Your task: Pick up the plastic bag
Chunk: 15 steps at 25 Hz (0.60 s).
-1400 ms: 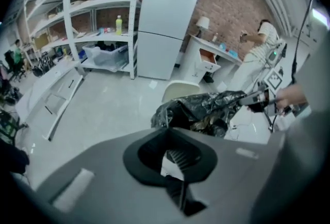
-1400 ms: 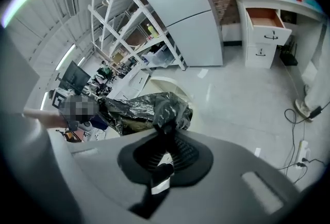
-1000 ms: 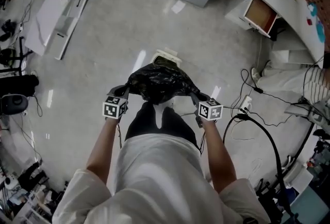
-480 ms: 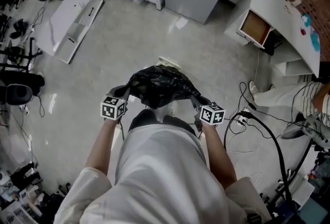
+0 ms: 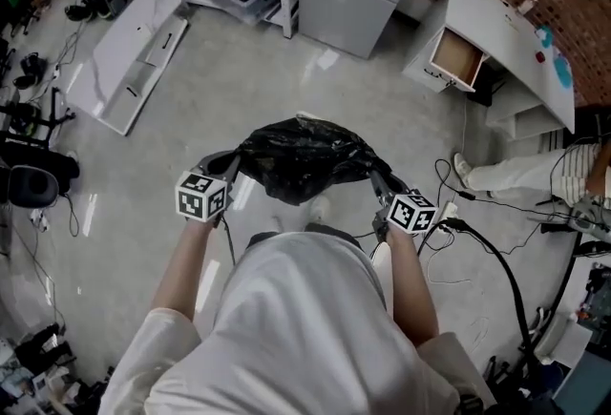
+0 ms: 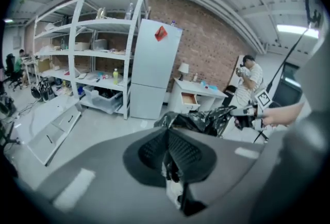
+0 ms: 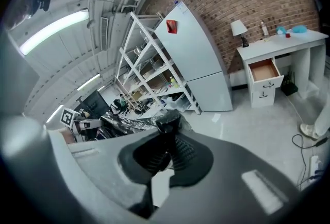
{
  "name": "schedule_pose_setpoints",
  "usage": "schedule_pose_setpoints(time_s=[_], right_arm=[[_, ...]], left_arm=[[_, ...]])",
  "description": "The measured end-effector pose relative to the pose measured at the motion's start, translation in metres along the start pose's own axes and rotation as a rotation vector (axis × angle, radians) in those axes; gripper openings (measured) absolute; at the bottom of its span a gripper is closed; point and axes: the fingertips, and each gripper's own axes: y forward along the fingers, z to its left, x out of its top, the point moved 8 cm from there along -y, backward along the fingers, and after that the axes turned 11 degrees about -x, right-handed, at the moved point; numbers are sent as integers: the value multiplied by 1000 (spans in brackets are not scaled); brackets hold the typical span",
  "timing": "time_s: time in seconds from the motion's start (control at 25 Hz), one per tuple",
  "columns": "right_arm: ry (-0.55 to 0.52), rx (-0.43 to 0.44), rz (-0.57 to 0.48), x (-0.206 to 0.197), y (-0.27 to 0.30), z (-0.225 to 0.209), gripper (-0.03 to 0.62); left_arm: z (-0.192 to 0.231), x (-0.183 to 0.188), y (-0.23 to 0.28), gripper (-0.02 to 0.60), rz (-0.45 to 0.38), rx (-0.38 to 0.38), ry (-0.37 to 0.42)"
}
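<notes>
One plastic bag (image 5: 304, 158): black, soft, slippery film, probably light. Slung between left gripper (image 5: 227, 170) and right gripper (image 5: 378, 179), jaws of each pinched tight on opposite rim edges, the soundest hold.

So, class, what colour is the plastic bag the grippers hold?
Black; the bag shows best in head view.
</notes>
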Motion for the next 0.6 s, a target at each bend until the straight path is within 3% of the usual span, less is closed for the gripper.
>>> schedule_pose_setpoints(time_s=[0.28,0.6], right_arm=[[20,-30,-104,-4,-54,48,3],[3,-62,-172,-5,-93,91,3]], left_arm=[[-11,22,-63,6,-74,-56,63],[-22,42,-110,6,-77,-99,174]])
